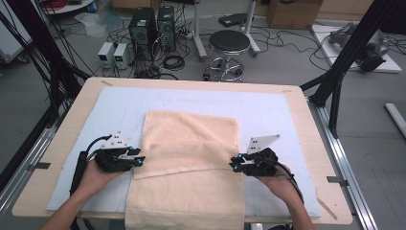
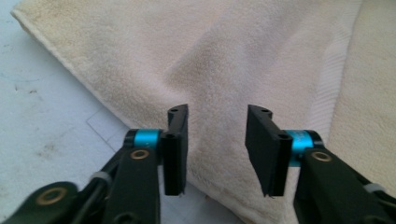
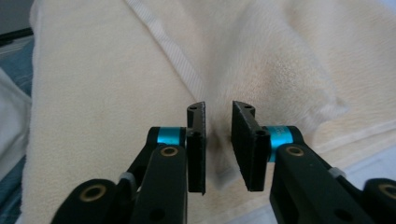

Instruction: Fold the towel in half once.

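A cream towel (image 1: 191,139) lies folded on the pale mat (image 1: 268,110), and its near end hangs over the table's front edge. The upper layer's hem runs across between my two grippers. My left gripper (image 1: 139,160) is at the towel's left edge; in the left gripper view its jaws stand wide apart (image 2: 218,112) over the towel (image 2: 233,56) edge, gripping nothing. My right gripper (image 1: 233,164) is at the towel's right edge. In the right gripper view it is open (image 3: 219,107) with a narrower gap, just above the towel (image 3: 102,93) near its ribbed hem band (image 3: 177,56).
The wooden table (image 1: 306,124) has bare mat on both sides of the towel. Behind the table stand a black stool (image 1: 229,43), computer towers (image 1: 143,24) and floor cables. A black frame post (image 1: 344,52) rises at the right.
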Action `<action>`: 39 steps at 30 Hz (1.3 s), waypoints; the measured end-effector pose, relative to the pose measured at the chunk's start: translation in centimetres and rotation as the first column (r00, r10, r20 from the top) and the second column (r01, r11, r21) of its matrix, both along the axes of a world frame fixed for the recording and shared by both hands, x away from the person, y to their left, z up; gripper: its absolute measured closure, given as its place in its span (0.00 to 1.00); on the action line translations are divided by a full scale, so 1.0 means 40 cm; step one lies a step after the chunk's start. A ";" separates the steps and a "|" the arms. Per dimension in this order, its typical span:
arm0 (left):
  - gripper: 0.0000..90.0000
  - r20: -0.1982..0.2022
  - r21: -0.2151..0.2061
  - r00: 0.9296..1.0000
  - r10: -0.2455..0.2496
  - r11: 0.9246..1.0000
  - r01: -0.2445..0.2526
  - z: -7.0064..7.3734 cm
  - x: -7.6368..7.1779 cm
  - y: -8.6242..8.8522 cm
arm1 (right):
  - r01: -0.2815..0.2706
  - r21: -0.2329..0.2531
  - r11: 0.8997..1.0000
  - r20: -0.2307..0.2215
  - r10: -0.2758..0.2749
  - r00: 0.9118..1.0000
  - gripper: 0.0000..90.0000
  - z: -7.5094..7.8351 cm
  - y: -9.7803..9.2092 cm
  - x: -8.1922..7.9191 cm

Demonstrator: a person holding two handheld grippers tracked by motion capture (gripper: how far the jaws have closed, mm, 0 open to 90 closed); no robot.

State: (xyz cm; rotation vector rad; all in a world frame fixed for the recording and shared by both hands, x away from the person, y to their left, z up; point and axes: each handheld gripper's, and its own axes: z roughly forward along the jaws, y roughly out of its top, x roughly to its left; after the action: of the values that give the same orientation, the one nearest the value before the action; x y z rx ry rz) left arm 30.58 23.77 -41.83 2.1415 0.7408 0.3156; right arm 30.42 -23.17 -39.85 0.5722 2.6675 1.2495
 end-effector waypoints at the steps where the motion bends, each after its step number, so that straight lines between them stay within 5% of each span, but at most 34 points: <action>1: 0.60 0.005 -0.001 1.000 0.001 1.000 -0.001 0.001 -0.004 0.002 | 0.010 0.009 1.000 0.011 -0.010 1.000 0.80 0.005 -0.006 -0.001; 4: 0.59 0.016 0.002 1.000 -0.012 1.000 0.012 -0.001 -0.012 0.005 | 0.036 0.007 0.999 0.053 -0.036 0.998 0.77 0.009 -0.015 0.002; 7: 0.69 0.004 0.005 0.999 -0.034 0.999 0.034 -0.010 -0.010 -0.001 | 0.042 -0.049 0.998 0.069 -0.038 0.997 0.75 -0.010 -0.010 0.020; 14: 0.70 -0.036 0.058 0.997 -0.067 0.996 0.069 -0.041 0.010 -0.034 | 0.032 -0.141 0.990 0.028 -0.028 0.999 0.75 -0.085 0.025 0.068; 18: 0.89 -0.036 0.062 0.997 -0.062 0.996 0.065 -0.041 0.011 -0.038 | 0.028 -0.094 0.995 -0.003 -0.028 1.000 0.94 -0.092 0.023 0.070; 22: 0.94 -0.030 0.044 0.998 -0.048 0.998 0.049 -0.025 0.010 -0.032 | 0.018 -0.077 0.997 -0.010 -0.019 1.000 0.96 -0.081 0.017 0.062; 33: 0.94 0.024 -0.001 0.996 -0.091 0.996 0.091 0.044 -0.058 -0.013 | -0.051 0.020 0.999 0.051 0.050 0.997 0.96 0.015 -0.009 -0.060; 39: 0.94 0.040 0.005 0.992 -0.121 0.993 0.121 0.049 -0.125 -0.004 | -0.102 0.017 0.995 0.068 0.101 0.993 0.96 0.024 -0.003 -0.147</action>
State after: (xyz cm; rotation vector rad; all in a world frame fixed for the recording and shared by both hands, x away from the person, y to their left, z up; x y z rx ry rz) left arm 25.58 23.59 -39.85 2.1658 0.5855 0.2946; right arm 24.56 -23.30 -38.87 0.3946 2.6615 1.2993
